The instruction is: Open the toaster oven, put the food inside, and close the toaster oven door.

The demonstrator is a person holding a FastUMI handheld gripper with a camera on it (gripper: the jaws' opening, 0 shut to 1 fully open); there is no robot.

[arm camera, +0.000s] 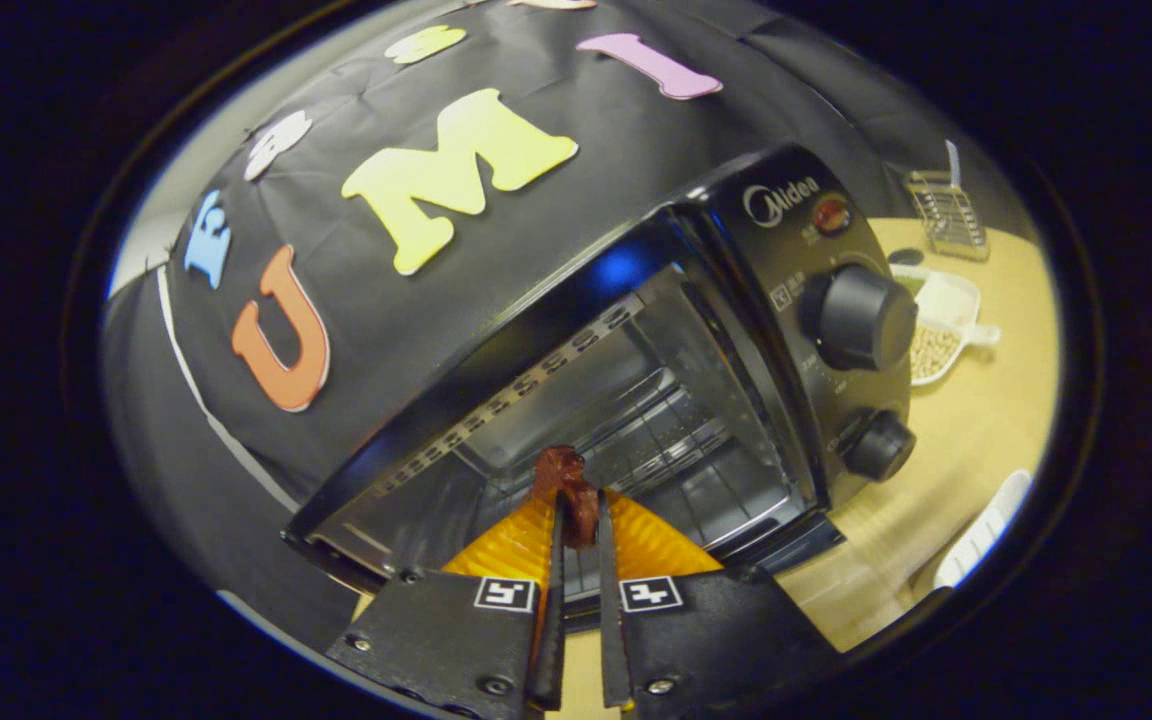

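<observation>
Black cloth forms the booth's wall behind everything, draped over the left and upper part of the scene, and a pale wooden table [976,430] carries the things in front of it. On the table stands a black toaster oven with a shiny metal interior [636,400]; its door is open, so the cavity shows with a wire rack [676,445] across it and a row of slots along the upper inner edge. The gripper [576,520] points straight into that opening. Its jaws are nearly closed and pinch a small dark reddish-brown piece of food [564,480], which sticks out beyond the fingertips and sits right at the mouth of the oven, above the front edge of the cavity. Whether the food touches the rack cannot be told. To the right of the cavity is the oven's control panel with a large black upper knob [861,318], a smaller black lower knob [879,446] and a small red lamp [831,215] near the top. Further right on the table, beyond the oven, lies a white dish holding pale round beans [941,325], with a small wire metal basket [948,212] behind it. Nearer, by the table's right edge, rests a white ribbed object [984,530], only partly seen.
</observation>
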